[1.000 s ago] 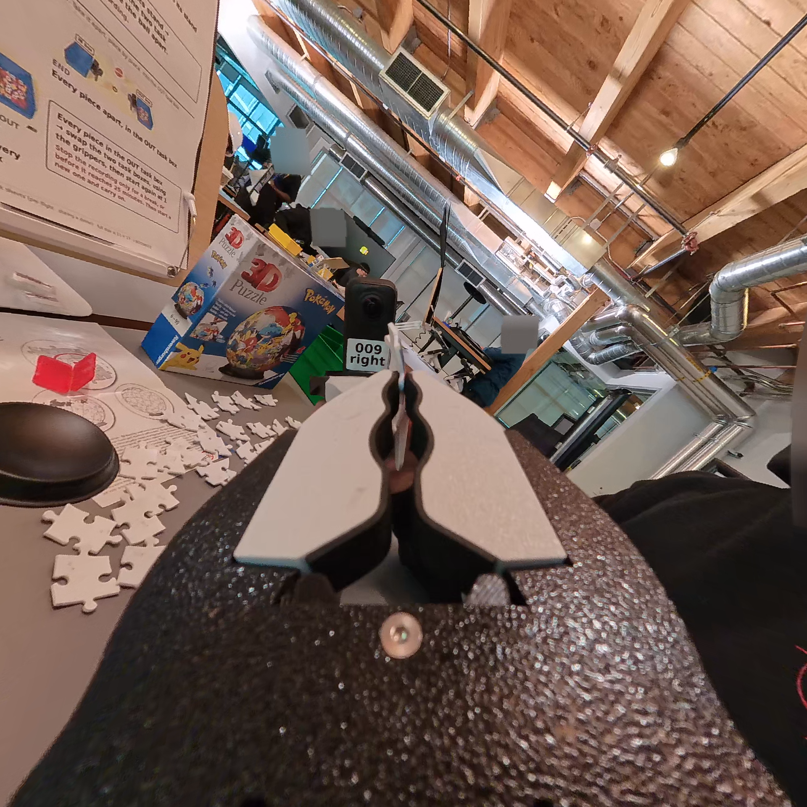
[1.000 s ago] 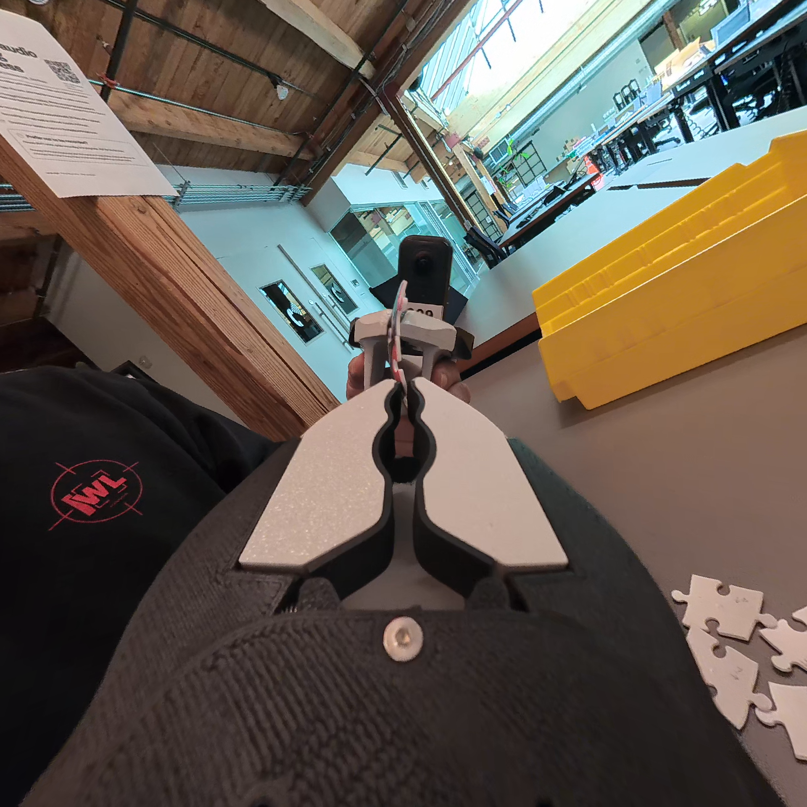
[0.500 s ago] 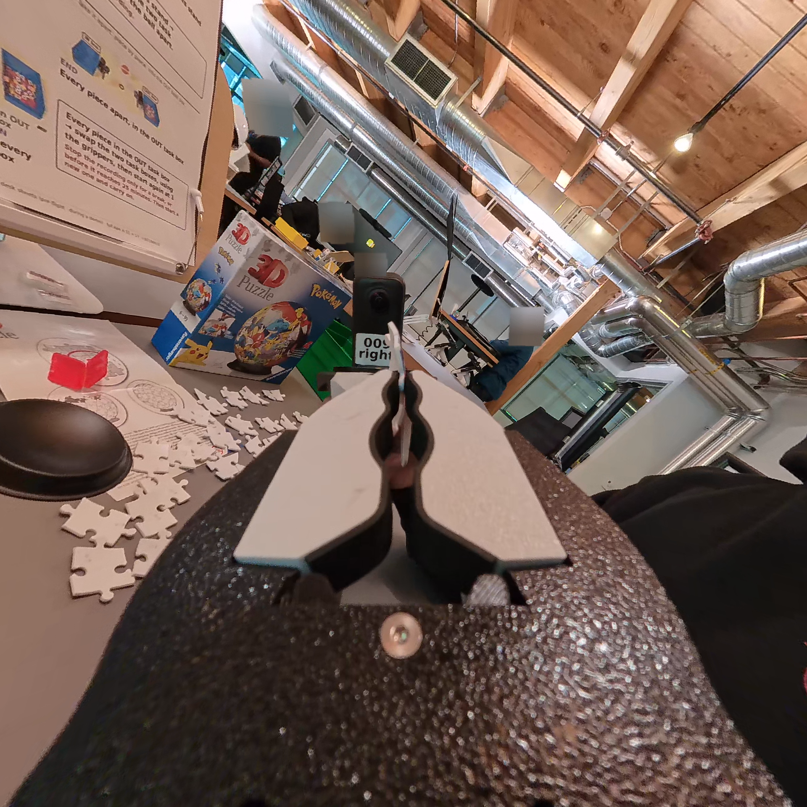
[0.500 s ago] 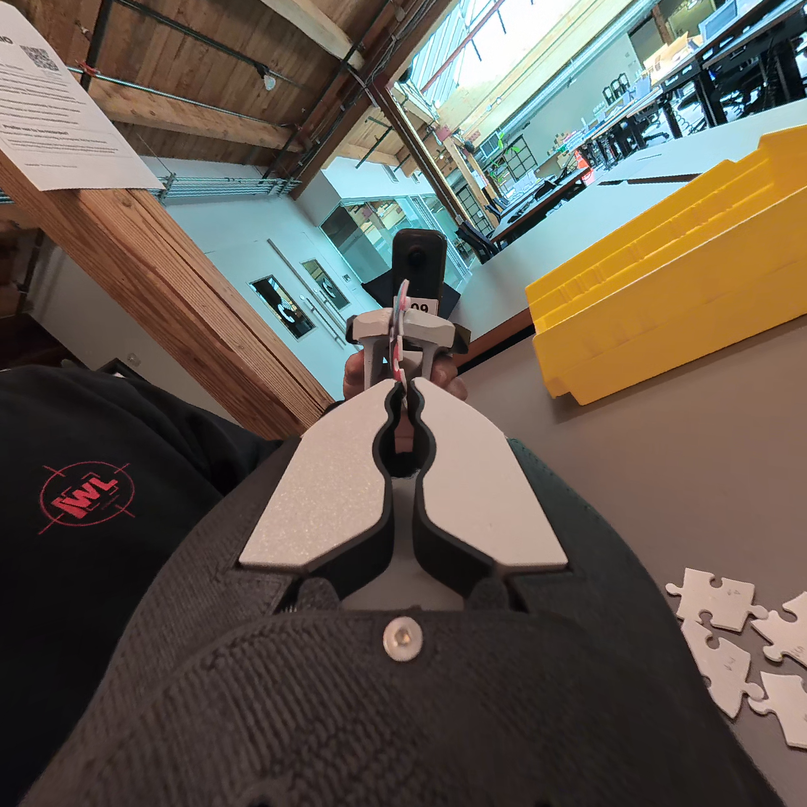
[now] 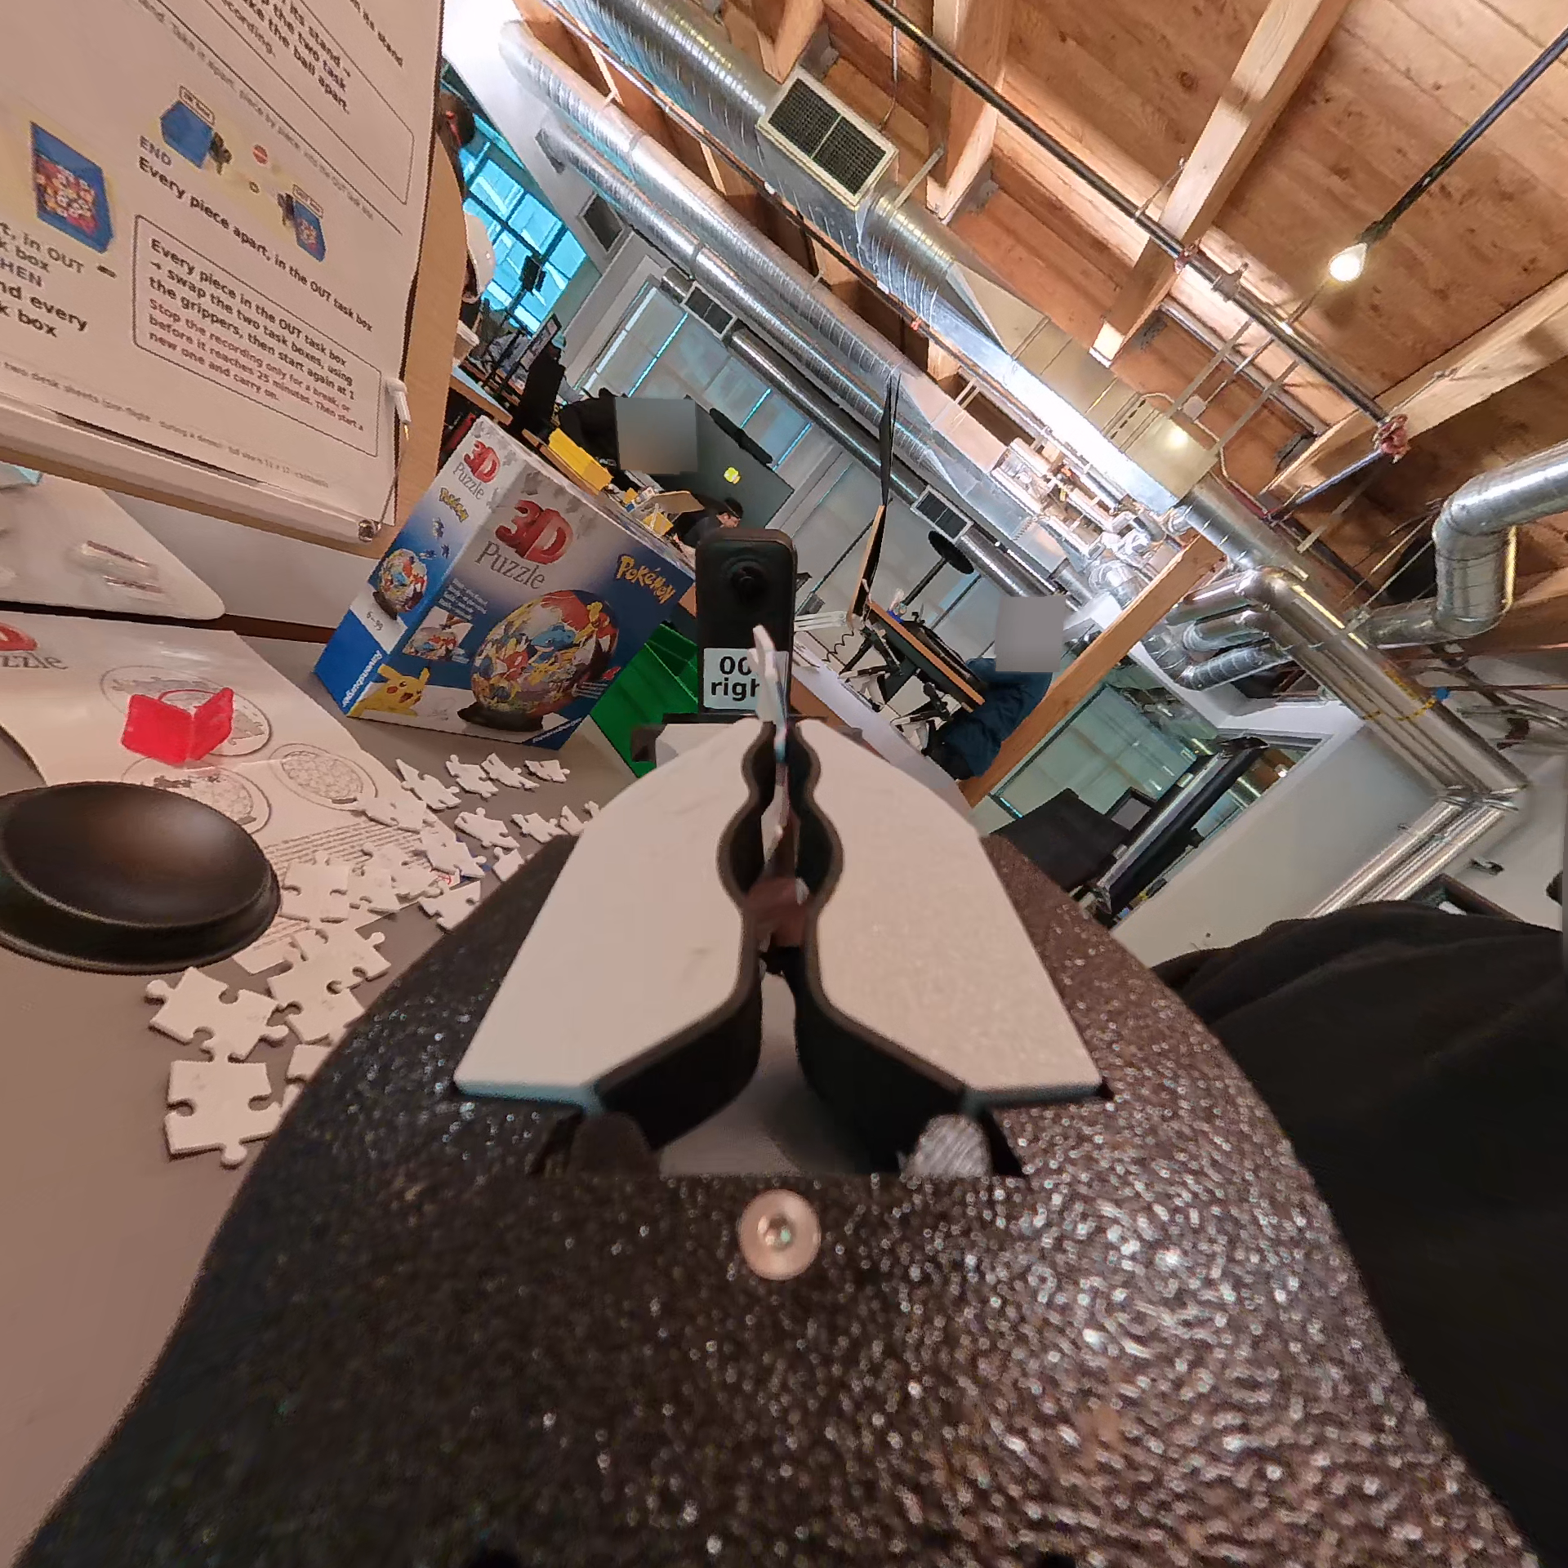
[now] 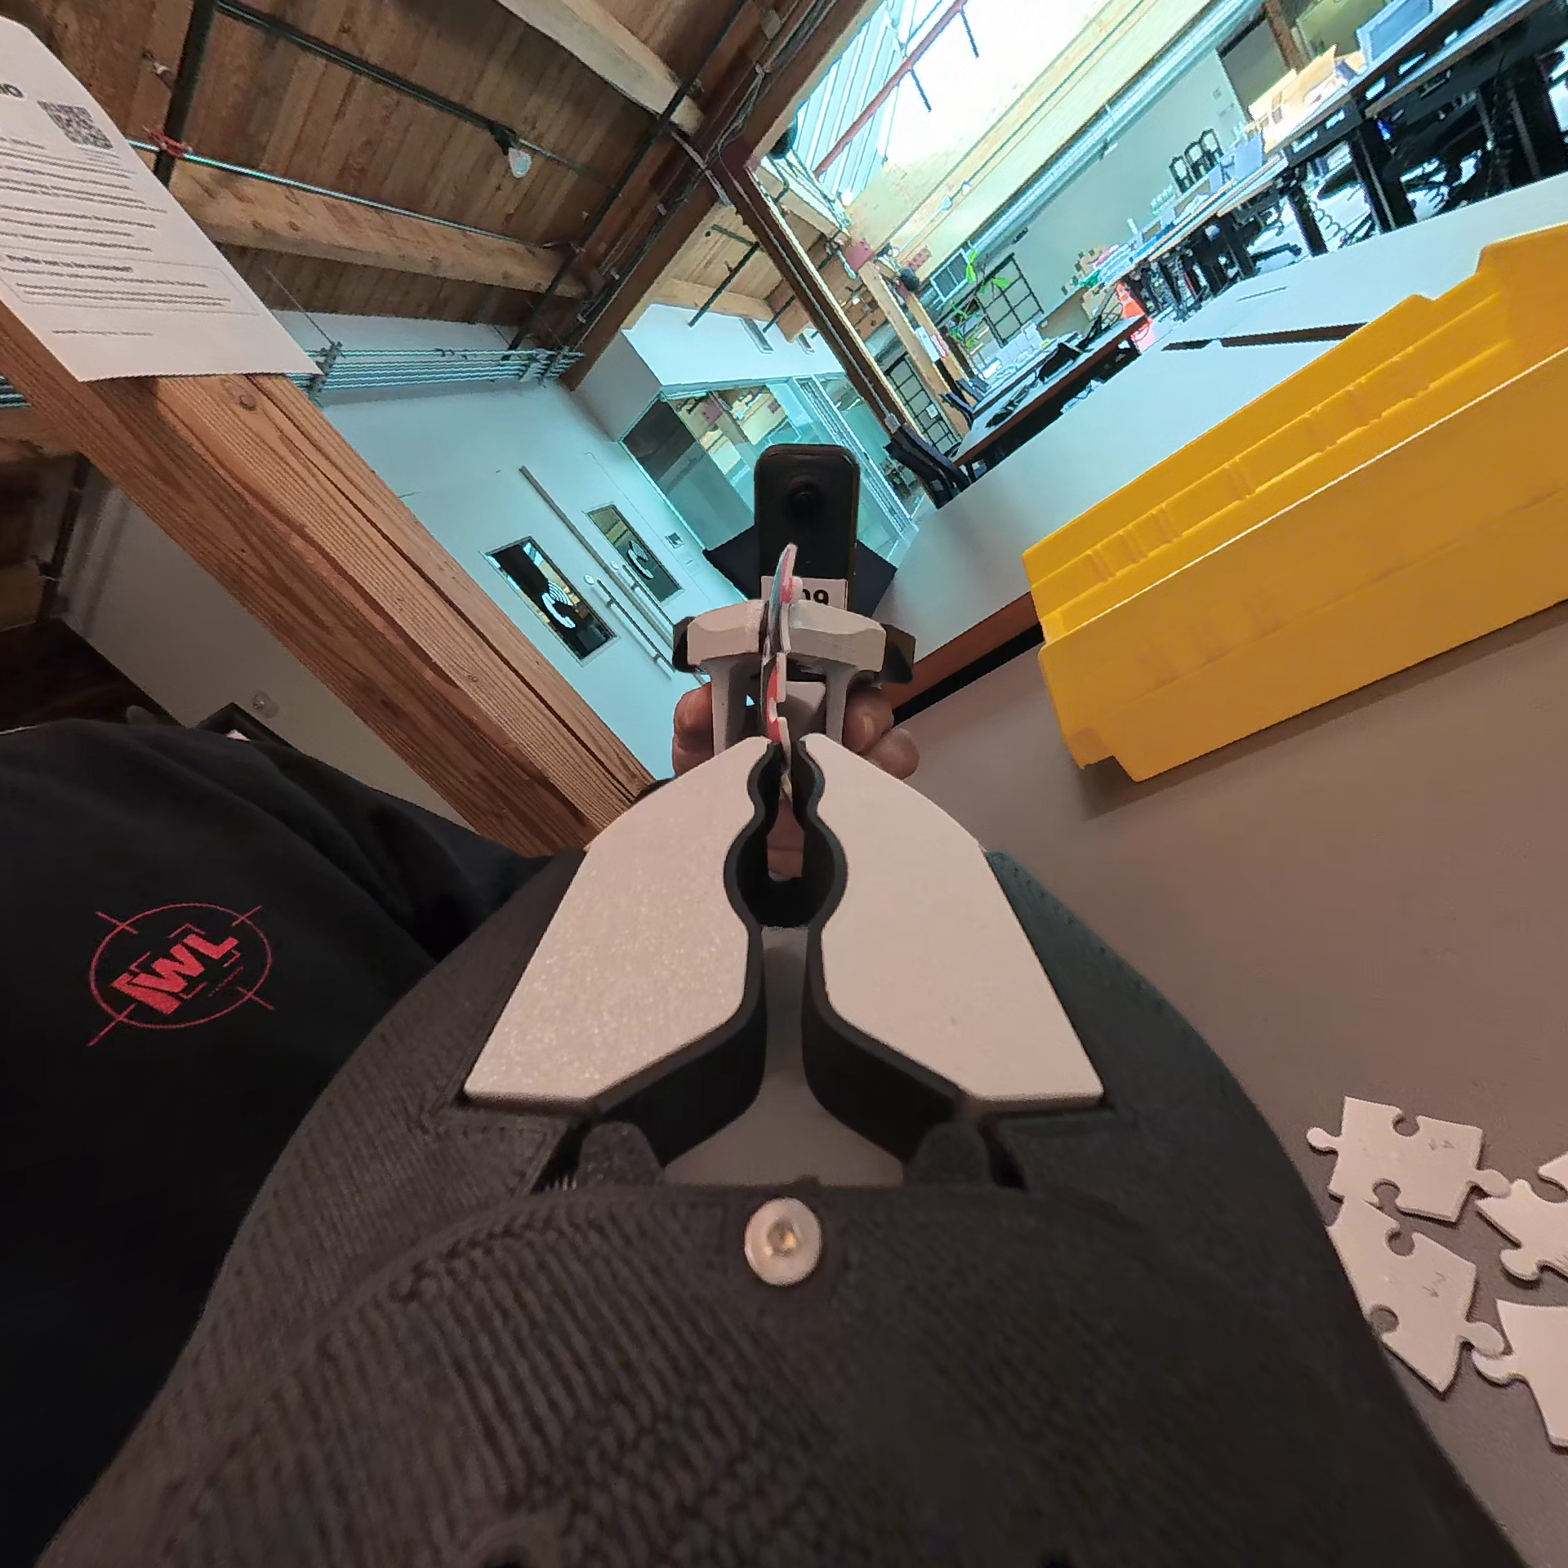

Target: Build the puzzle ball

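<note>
In the left wrist view my left gripper point(image 5: 779, 736) is shut on a puzzle piece point(image 5: 774, 679) held edge-on, white side showing. My right gripper point(image 5: 679, 747) faces it tip to tip. In the right wrist view my right gripper point(image 6: 785, 748) is shut on a coloured curved puzzle piece point(image 6: 779, 704), and the left gripper point(image 6: 781, 645) clamps a piece just beyond. The pieces touch between the tips; I cannot tell whether they are locked together. Loose white pieces point(image 5: 322, 916) lie face down on the grey table point(image 5: 85, 1273).
A black dish-shaped stand point(image 5: 127, 857), a red plastic part point(image 5: 178, 721) on a printed sheet, the puzzle box point(image 5: 509, 628) and a green bin point(image 5: 645, 687) sit at the left. Yellow bins point(image 6: 1315, 526) stand at the back right. More pieces point(image 6: 1442, 1230) lie at the right. A person's dark sleeve point(image 6: 212, 976) is close. Only a small space, under 4 cm, lies between the two pairs of fingers.
Both grippers stay shut and tip to tip. The pair has drifted slightly, so the table and box have slid a little rightward in the left wrist view.
</note>
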The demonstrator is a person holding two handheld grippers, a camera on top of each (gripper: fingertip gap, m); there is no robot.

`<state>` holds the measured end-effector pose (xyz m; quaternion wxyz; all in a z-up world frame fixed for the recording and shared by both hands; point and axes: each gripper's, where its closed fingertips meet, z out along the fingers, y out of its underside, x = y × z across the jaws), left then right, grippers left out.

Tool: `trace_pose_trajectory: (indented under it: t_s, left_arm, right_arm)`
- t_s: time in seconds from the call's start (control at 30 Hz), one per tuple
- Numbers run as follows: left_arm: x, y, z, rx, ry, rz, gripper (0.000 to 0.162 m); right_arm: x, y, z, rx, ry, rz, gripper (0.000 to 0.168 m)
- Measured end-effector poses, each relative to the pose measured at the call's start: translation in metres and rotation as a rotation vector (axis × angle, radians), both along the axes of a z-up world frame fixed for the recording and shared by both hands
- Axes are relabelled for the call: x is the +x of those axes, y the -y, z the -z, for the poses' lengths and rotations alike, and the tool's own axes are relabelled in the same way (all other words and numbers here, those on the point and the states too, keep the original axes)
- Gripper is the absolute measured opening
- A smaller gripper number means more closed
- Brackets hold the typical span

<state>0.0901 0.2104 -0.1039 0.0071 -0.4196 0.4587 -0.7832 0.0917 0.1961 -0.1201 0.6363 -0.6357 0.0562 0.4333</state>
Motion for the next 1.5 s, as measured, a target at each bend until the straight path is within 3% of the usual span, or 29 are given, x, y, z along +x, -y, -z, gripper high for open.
trace_pose_trajectory:
  t_s: [0.3, 0.63, 1.5]
  left_arm:
    - [-0.004, 0.002, -0.006, 0.054, 0.049, 0.001, 0.001]
    - [-0.011, 0.005, -0.017, -0.075, 0.065, 0.064, 0.001]
    - [-0.01, 0.007, -0.015, -0.069, 0.066, 0.065, 0.001]
  right_arm:
    - [-0.003, 0.002, -0.007, 0.025, 0.038, 0.005, 0.002]
    - [-0.011, 0.007, -0.018, 0.068, 0.088, -0.011, 0.002]
    - [-0.011, 0.01, -0.018, 0.074, 0.112, -0.014, 0.002]
